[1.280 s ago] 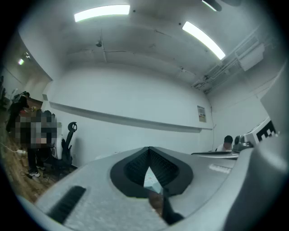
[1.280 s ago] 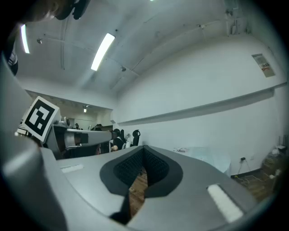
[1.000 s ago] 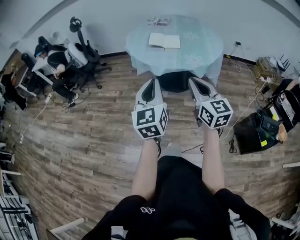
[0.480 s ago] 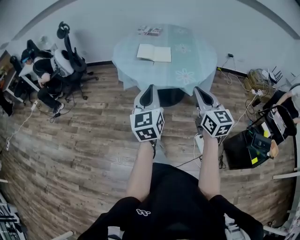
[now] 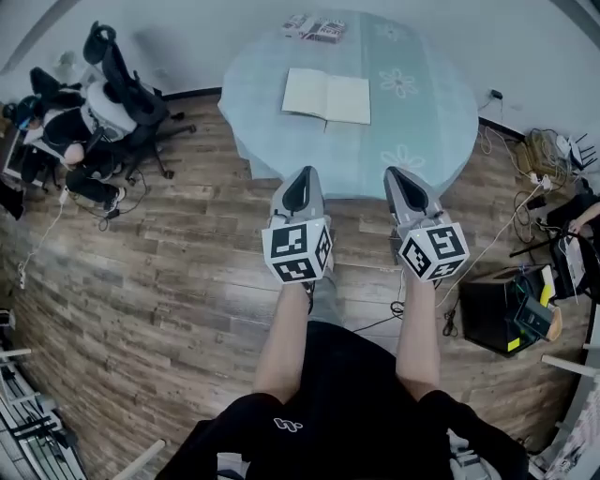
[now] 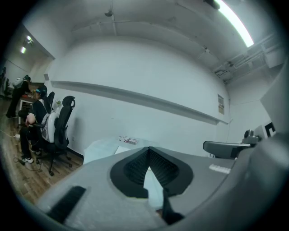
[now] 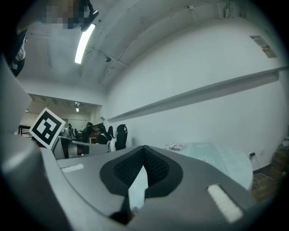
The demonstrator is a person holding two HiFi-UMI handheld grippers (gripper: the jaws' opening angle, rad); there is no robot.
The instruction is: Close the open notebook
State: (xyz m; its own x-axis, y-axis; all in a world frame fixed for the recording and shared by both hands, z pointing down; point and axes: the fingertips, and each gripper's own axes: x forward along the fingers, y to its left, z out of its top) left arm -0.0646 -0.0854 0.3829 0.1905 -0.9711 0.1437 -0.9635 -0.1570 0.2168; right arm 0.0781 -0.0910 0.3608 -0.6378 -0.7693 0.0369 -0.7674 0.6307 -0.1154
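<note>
The open notebook (image 5: pixel 327 96) is seen lying flat, pale pages up, on the round table (image 5: pixel 422 112), which is covered with a light blue-green cloth printed with flowers; from the two grippers it is placed at about twelve o'clock, well apart from both and touched by neither. A small printed packet (image 5: pixel 314 26) is set further off at the table's far rim, also toward twelve o'clock, apart from the notebook. The left gripper (image 5: pixel 300 178) and the right gripper (image 5: pixel 401 178) are held side by side in front of the person, each pointed toward the table, and their tips are seen against the table's near edge in the head view. In the left gripper view the jaws are brought together at the tips with nothing held between them, and in the right gripper view the same is shown: jaws closed tip to tip and empty. At about ten o'clock a black office chair (image 5: pixel 117 80) is placed on the wood floor (image 5: pixel 169 281), with a seated person (image 5: pixel 66 131) just beside it. At about four o'clock a black case (image 5: pixel 497 309) is seen on the floor among cables
</note>
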